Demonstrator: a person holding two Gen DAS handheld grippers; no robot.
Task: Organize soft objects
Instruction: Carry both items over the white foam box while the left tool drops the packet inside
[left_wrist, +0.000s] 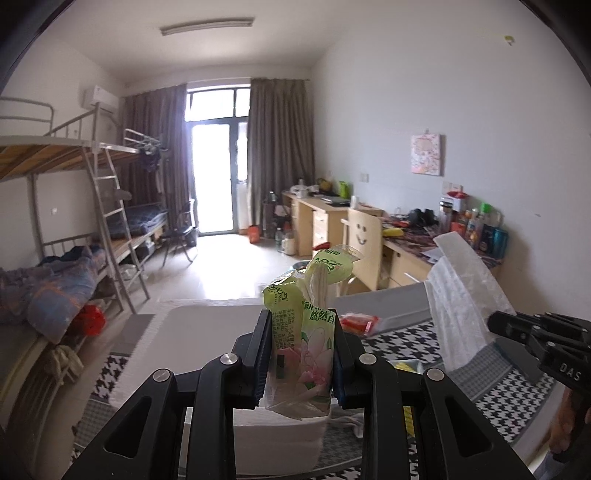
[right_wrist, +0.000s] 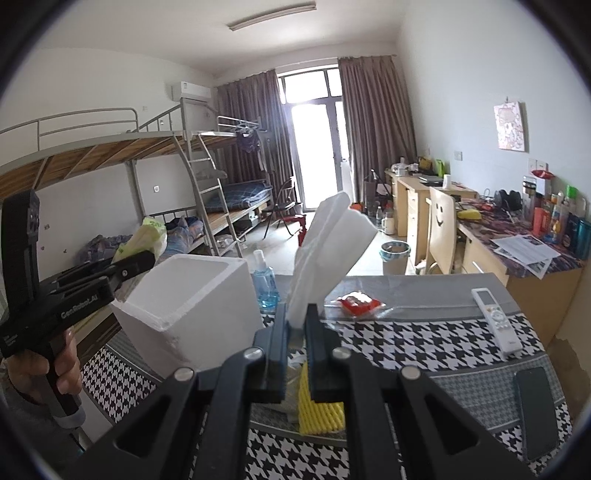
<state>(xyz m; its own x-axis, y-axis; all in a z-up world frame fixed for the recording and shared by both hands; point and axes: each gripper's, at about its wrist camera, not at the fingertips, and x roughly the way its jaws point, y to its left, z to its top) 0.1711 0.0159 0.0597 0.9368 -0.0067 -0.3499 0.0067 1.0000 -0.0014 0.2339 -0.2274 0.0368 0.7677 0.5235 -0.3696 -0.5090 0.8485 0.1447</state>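
So this is a dorm room: bunk beds along the left wall, a bright balcony door at the far end, desks cluttered with bottles down the right. Up close there's a table with a black-and-white houndstooth cloth (right_wrist: 424, 336).

Going left to right. The left gripper (left_wrist: 300, 354) is clamped on a green tissue pack (left_wrist: 306, 332), jaws narrowed in on its lower half, with the crinkly top flopping above them. It's held up off the table, right over the white foam box (right_wrist: 192, 295), which sits at the left end of the table. That pack looks light, squashy and a bit slick in its plastic wrap, so my guess is a mid-body pinch like this one is the way to go; grab the loose top and it'd probably just slide out.

Just right of the box is a blue spray bottle (right_wrist: 264, 280). Then the right gripper (right_wrist: 297, 332), jaws shut nearly all the way on the bottom edge of a white wipe sheet (right_wrist: 325, 251) that stands up and bends over at the top. Thin, floppy, weighs nothing I'd say, so an edge pinch works but it'll flap around.

Below that gripper a yellow sponge (right_wrist: 321, 413) lies on the cloth, a red packet (right_wrist: 356, 302) farther back, then a white remote (right_wrist: 495, 317) and a dark phone (right_wrist: 537, 410) on the right.
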